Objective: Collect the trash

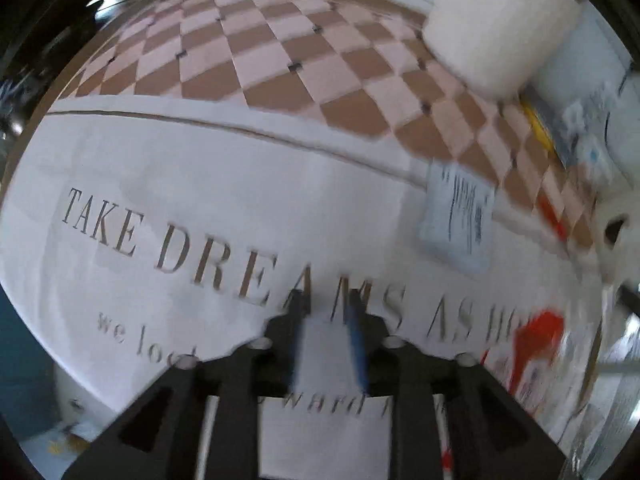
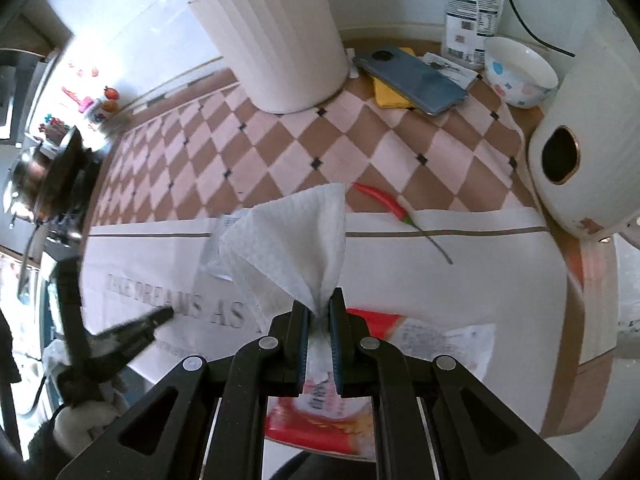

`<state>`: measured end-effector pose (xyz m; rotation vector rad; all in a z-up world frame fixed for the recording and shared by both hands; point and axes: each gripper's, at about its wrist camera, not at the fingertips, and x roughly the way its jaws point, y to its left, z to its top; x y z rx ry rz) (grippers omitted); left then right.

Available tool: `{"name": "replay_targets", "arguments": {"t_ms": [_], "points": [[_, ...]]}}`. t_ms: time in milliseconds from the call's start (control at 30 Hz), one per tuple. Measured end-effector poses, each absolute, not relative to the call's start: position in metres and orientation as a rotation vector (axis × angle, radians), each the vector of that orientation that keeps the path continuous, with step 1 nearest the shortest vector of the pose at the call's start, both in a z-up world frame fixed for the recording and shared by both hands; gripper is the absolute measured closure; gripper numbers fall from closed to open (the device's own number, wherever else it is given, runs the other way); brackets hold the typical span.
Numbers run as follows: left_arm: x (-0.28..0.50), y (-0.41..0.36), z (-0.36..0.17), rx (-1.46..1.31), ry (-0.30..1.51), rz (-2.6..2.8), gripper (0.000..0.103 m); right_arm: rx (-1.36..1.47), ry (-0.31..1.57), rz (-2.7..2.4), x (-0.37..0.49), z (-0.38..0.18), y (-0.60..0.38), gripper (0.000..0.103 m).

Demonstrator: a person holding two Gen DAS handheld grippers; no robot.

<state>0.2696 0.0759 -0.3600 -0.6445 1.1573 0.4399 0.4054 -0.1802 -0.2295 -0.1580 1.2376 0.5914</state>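
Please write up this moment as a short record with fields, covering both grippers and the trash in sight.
right gripper: shut on tissue
left gripper: open, nothing between its fingers
bin: white, upright on the checked cloth
chili: lying on the cloth
wrapper: red, flat on the table edge
slip: printed, flat on the cloth

Both wrist cams look steeply down (share tablecloth [image 1: 200,160]).

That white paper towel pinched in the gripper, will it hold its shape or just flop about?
Probably floppy: the paper towel bunches to a twist where the right gripper pinches it, then fans out. It looks thin and quilted, so likely very light and easily torn.
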Motion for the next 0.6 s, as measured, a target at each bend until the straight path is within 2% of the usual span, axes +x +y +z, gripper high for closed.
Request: {"name": "replay_targets", "arguments": {"t_ms": [67, 100, 133, 200, 367, 533, 567, 600], "points": [[0.276, 0.079, -0.360, -0.696, 1.137, 0.405, 0.048, -0.150, 1.263, 0.576, 0.414, -0.238, -0.184, 0.093], [0.283, 0.077, -0.360, -0.701, 1.151, 0.365, 0.030, -0.149, 1.274, 0.569, 0.417, -0.243, -0.185, 0.093], [0.291, 0.075, -0.361, -0.689, 1.178, 0.343, 0.023, -0.152, 1.285, 0.563, 0.421, -0.247, -0.186, 0.093], [0.306, 0.072, -0.358, -0.631, 1.236, 0.379, 0.025, -0.151, 1.303, 0.555, 0.430, -0.255, -0.188, 0.093], [0.344, 0.067, -0.328, -0.622, 1.172, 0.329, 0.025, -0.138, 1.308, 0.539, 0.453, -0.261, -0.192, 0.093], [0.391, 0.049, -0.356, -0.540, 1.286, 0.285, 0.024, -0.114, 1.303, 0.522, 0.473, -0.263, -0.195, 0.093], [0.398, 0.042, -0.355, -0.497, 1.294, 0.271, 0.026, -0.113, 1.303, 0.521, 0.475, -0.264, -0.194, 0.093], [0.401, 0.037, -0.354, -0.455, 1.302, 0.283, 0.035, -0.111, 1.303, 0.520, 0.477, -0.264, -0.194, 0.093]]}}
